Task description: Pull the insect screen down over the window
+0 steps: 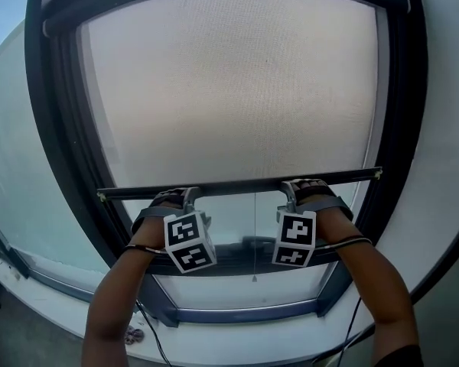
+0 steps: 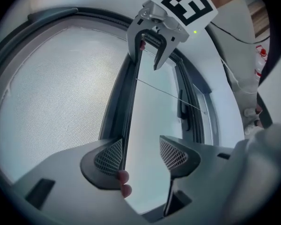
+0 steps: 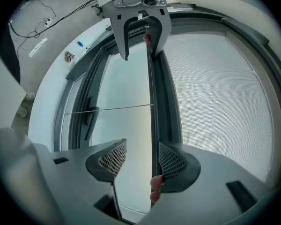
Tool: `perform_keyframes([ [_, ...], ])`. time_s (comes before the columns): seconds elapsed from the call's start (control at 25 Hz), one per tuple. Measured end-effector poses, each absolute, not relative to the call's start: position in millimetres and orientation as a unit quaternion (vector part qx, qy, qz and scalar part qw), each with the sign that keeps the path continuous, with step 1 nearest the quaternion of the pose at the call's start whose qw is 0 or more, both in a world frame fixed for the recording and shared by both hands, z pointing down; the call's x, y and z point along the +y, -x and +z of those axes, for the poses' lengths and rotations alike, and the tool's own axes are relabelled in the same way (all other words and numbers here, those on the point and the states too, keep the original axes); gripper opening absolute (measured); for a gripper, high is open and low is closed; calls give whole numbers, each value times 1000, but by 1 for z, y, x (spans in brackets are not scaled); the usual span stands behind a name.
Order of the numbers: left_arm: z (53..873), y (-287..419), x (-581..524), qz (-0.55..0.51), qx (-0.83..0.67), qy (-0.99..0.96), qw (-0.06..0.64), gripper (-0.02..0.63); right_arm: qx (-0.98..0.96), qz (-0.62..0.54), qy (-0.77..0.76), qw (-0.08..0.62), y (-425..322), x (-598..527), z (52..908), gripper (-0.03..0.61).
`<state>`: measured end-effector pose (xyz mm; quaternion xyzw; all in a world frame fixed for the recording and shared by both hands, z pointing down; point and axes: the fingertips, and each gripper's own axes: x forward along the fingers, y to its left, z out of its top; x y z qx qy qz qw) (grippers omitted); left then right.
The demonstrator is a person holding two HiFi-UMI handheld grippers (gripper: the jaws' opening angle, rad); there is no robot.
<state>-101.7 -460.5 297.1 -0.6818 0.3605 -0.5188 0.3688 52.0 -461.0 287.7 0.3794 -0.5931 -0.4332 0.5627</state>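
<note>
We see the insect screen (image 1: 229, 90) hanging partway down the window, its dark bottom bar (image 1: 237, 183) running across between the jaws of both grippers. The left gripper (image 2: 140, 156) has its jaws wide apart and clamps nothing: the bar lies along its screen-side pad, seemingly touching it, the other pad stands well clear, and fingertips (image 2: 124, 178) show just behind the near pad. The right gripper (image 3: 141, 159) is equally wide open, with the bar beside its screen-side pad, and a thin pull cord (image 1: 254, 235) hangs from the bar between the two grippers.

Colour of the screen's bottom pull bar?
Dark grey, almost black; the pull bar shows best in head view.
</note>
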Motion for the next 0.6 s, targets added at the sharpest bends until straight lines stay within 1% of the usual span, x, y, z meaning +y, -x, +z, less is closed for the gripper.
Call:
perform_keyframes([
  [0.2,335,101,-458,-534,335,691,353,253,-648,-383,-351,557,-50,-455,321,218],
  [0.32,357,99,-456,-536,326,701,341,253,-649,-378,-348,561,-52,-452,344,218],
  [0.6,377,105,-457,-540,309,718,313,253,-647,-369,-326,583,-48,-456,364,218],
])
